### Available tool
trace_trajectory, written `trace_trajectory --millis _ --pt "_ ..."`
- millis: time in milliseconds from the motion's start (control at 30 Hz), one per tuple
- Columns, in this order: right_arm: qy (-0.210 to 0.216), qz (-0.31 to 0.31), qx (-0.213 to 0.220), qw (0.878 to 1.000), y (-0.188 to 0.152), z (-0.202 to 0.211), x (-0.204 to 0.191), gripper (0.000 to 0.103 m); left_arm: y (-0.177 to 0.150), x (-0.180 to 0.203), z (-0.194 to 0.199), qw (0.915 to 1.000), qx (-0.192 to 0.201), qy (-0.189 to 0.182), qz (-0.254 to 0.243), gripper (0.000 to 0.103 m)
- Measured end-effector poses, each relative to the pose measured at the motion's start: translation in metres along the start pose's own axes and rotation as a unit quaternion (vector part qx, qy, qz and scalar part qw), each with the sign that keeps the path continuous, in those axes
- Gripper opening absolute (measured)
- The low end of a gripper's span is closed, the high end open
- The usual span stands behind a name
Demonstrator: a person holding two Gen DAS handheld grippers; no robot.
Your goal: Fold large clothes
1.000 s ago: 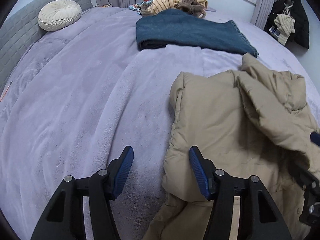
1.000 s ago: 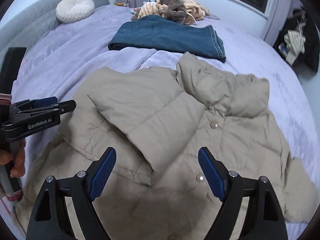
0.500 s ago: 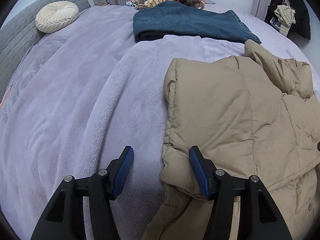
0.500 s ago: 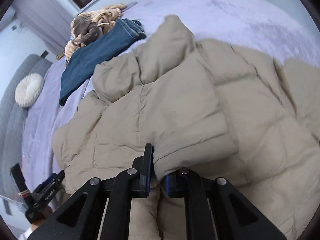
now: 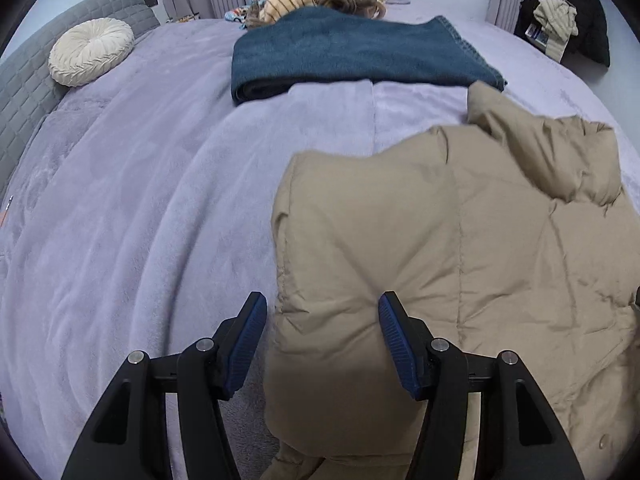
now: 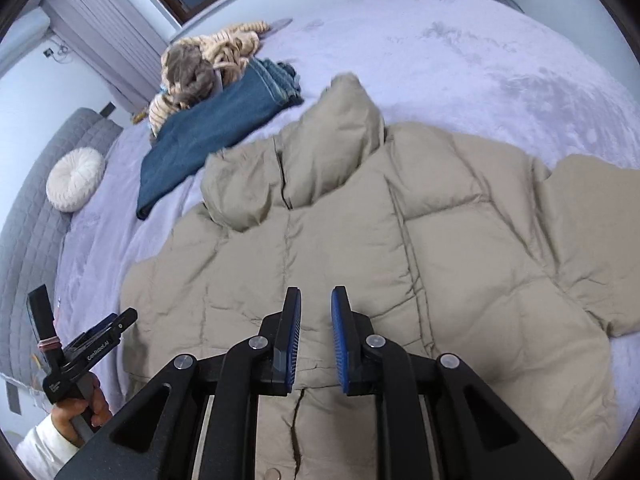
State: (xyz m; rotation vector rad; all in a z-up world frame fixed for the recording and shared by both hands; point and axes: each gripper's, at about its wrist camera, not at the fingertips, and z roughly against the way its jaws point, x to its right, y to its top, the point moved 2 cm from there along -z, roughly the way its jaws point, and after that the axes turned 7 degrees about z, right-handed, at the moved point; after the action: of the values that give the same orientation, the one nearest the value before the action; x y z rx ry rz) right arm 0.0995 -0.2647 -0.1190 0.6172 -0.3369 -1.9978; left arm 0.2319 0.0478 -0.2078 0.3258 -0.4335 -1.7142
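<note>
**Right gripper let go of the jacket**

The right gripper had its blue pads parted a little, holding nothing; half a second before it pinched a fold of the beige quilted puffer jacket. The left gripper stood wide open around the jacket's edge. The jacket lay flat on the lilac plush bed cover, near a folded blue denim garment.
</note>
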Motion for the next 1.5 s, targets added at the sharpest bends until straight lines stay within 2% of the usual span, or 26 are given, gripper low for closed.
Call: trace_trajectory --millis 67,100,233,267,333,367,433,467,500,600,667,700,767,867,967,1067,1200,1233,1267,1500 --pt "-0.033 -0.014 -0.057 0.998 -0.013 -0.028 0.015 0.014 -0.009 0.000 -0.007 1.0000 -0.001 0.004 0.001 0.068" --pt "-0.035 -0.023 -0.071 0.997 -0.021 -0.035 0.022 0.011 -0.010 0.000 -0.009 0.9999 0.000 0.011 0.003 0.074" --pt "0.004 -0.046 -0.065 0.997 -0.039 -0.021 0.038 0.010 -0.006 0.000 -0.003 0.9997 -0.005 0.023 0.007 0.075" --pt "0.015 -0.050 -0.062 0.997 -0.041 -0.013 0.041 0.015 -0.005 0.003 0.003 0.9996 -0.002 0.027 0.002 0.075" --pt "0.040 -0.064 -0.053 0.996 -0.047 0.006 0.050 0.016 -0.005 0.011 0.016 0.9998 0.002 0.019 -0.011 0.075" --pt "0.047 -0.071 -0.051 0.995 -0.050 0.012 0.055 0.020 -0.007 0.017 0.025 0.9997 0.004 0.012 -0.018 0.075" --pt "0.057 -0.093 -0.043 0.993 -0.058 0.029 0.068 0.038 -0.014 0.031 0.042 0.9992 0.008 0.003 -0.038 0.075" --pt "0.061 -0.105 -0.038 0.992 -0.060 0.037 0.076 0.053 -0.018 0.039 0.049 0.9988 0.008 -0.002 -0.048 0.075" --pt "0.063 -0.117 -0.031 0.991 -0.065 0.044 0.084 0.059 -0.022 0.048 0.055 0.9984 0.006 -0.007 -0.056 0.075" --pt "0.058 -0.143 -0.019 0.988 -0.079 0.069 0.107 0.060 -0.036 0.076 0.071 0.9973 -0.009 -0.035 -0.064 0.075" --pt "0.057 -0.164 -0.013 0.985 -0.087 0.082 0.126 0.066 -0.045 0.097 0.079 0.9963 -0.016 -0.053 -0.066 0.090" --pt "0.056 -0.174 -0.011 0.983 -0.089 0.087 0.135 0.067 -0.050 0.108 0.084 0.9959 -0.014 -0.060 -0.066 0.103" --pt "0.046 -0.192 -0.005 0.980 -0.095 0.097 0.154 0.068 -0.058 0.130 0.096 0.9948 -0.005 -0.073 -0.070 0.103" --pt "0.034 -0.219 0.009 0.975 -0.101 0.115 0.189 0.076 -0.069 0.167 0.104 0.9919 -0.021 -0.093 -0.083 0.103" --pt "0.019 -0.247 0.021 0.969 -0.108 0.133 0.225 0.077 -0.078 0.199 0.107 0.9886 -0.036 -0.110 -0.095 0.103" --pt "0.005 -0.281 0.036 0.959 -0.114 0.146 0.262 0.087 -0.084 0.223 0.106 0.9877 -0.048 -0.114 -0.096 0.103" --pt "0.003 -0.337 0.070 0.939 -0.120 0.161 0.311 0.091 -0.094 0.247 0.102 0.9844 -0.070 -0.123 -0.105 0.103" --pt "0.006 -0.350 0.079 0.934 -0.121 0.164 0.322 0.095 -0.096 0.252 0.102 0.9834 -0.075 -0.126 -0.107 0.103" --pt "0.009 -0.359 0.088 0.929 -0.120 0.166 0.331 0.103 -0.098 0.255 0.101 0.9834 -0.075 -0.126 -0.107 0.103" --pt "0.040 -0.418 0.135 0.897 -0.114 0.169 0.382 0.103 -0.104 0.275 0.105 0.9829 -0.075 -0.121 -0.116 0.103"
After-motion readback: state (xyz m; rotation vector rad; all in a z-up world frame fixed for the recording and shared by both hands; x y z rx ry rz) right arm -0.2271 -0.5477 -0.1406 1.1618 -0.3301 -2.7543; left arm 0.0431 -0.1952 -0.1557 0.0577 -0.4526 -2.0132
